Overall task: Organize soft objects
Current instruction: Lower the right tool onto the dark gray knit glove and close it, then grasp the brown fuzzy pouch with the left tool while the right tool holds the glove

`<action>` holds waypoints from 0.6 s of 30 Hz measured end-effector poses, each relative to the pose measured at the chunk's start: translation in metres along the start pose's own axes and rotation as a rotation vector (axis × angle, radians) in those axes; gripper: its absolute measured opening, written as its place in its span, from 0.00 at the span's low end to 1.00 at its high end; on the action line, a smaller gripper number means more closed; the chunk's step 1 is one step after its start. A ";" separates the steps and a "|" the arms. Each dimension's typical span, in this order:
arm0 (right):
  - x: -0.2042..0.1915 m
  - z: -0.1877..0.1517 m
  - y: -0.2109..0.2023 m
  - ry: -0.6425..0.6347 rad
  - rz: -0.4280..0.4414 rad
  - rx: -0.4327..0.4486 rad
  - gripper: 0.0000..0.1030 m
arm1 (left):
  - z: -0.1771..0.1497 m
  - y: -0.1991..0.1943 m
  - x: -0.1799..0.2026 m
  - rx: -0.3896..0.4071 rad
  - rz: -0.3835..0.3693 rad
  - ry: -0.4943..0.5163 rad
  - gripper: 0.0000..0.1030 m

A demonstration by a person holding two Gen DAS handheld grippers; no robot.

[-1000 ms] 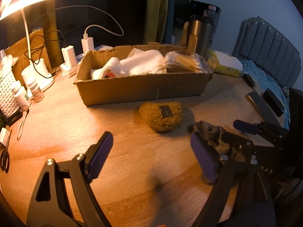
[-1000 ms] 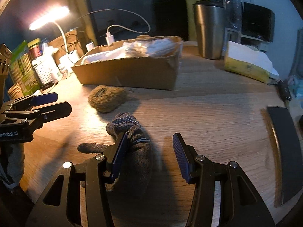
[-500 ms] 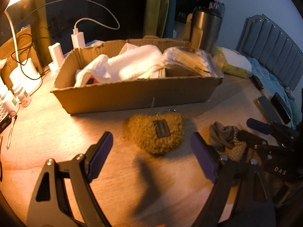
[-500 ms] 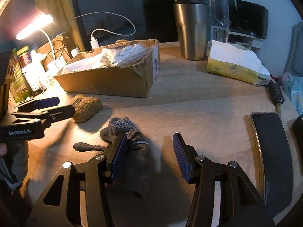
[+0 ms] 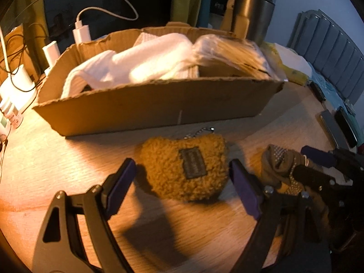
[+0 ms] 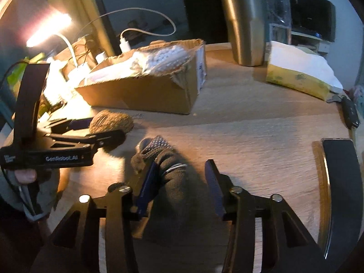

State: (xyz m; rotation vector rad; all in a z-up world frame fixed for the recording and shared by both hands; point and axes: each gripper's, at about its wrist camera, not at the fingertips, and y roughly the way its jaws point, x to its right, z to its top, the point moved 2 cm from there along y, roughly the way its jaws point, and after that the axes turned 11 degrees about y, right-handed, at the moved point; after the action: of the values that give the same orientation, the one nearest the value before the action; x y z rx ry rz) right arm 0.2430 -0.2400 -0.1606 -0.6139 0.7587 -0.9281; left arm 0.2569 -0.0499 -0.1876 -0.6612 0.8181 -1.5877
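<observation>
Pouch point(image 5: 185, 169), brown and fuzzy with a dark label on top and a short bead chain at its far edge, lies flat on the wooden table point(image 5: 45, 159) directly between the fingers of the left gripper point(image 5: 183, 182), and that is the relation the next move depends on. The gripper's fingers are spread wide, one on each side of the pouch, with a small gap showing on both sides, so nothing is pinched yet. The pouch's wider dimension runs across the gripper, from finger to finger, which means the closing stroke would squeeze it along its width; being soft, it should probably compress and hold without slipping. Just beyond the pouch, near but not touching it, stands the cardboard box point(image 5: 159, 111), already holding a white towel point(image 5: 147, 63) and a plastic-wrapped bundle point(image 5: 229, 54). It looks like the place where the soft things are being gathered, so the carry would go forward and up over the near wall. The right gripper point(image 6: 179, 186) is also spread, and a dark knitted glove point(image 6: 175, 182) lies between its fingers, close against the left-hand finger and clear of the other. In the right wrist view the left gripper point(image 6: 97, 129) shows at the side with the pouch point(image 6: 111, 121) at its tips. Of the two, the left is plainly the nearer to the pouch, and the right the nearer to the glove.
</observation>
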 end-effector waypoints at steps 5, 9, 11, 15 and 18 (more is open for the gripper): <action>-0.008 -0.004 0.001 -0.019 0.006 -0.010 0.28 | 0.000 -0.002 0.003 0.013 -0.013 0.015 0.64; -0.011 -0.004 0.000 -0.004 -0.008 -0.002 0.27 | -0.004 -0.009 0.002 0.022 -0.029 0.024 0.57; -0.015 -0.005 -0.001 -0.003 -0.004 0.000 0.26 | -0.006 -0.015 0.001 0.037 -0.033 0.025 0.56; -0.029 -0.006 -0.003 -0.025 0.005 0.004 0.26 | -0.009 -0.029 -0.004 0.063 -0.037 0.020 0.56; -0.042 -0.003 -0.007 -0.046 0.011 0.019 0.26 | -0.013 -0.038 -0.009 0.078 -0.040 0.014 0.56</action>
State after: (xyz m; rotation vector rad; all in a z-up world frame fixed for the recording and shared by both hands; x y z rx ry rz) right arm 0.2214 -0.2072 -0.1443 -0.6118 0.7106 -0.9078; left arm 0.2255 -0.0359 -0.1650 -0.6140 0.7532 -1.6540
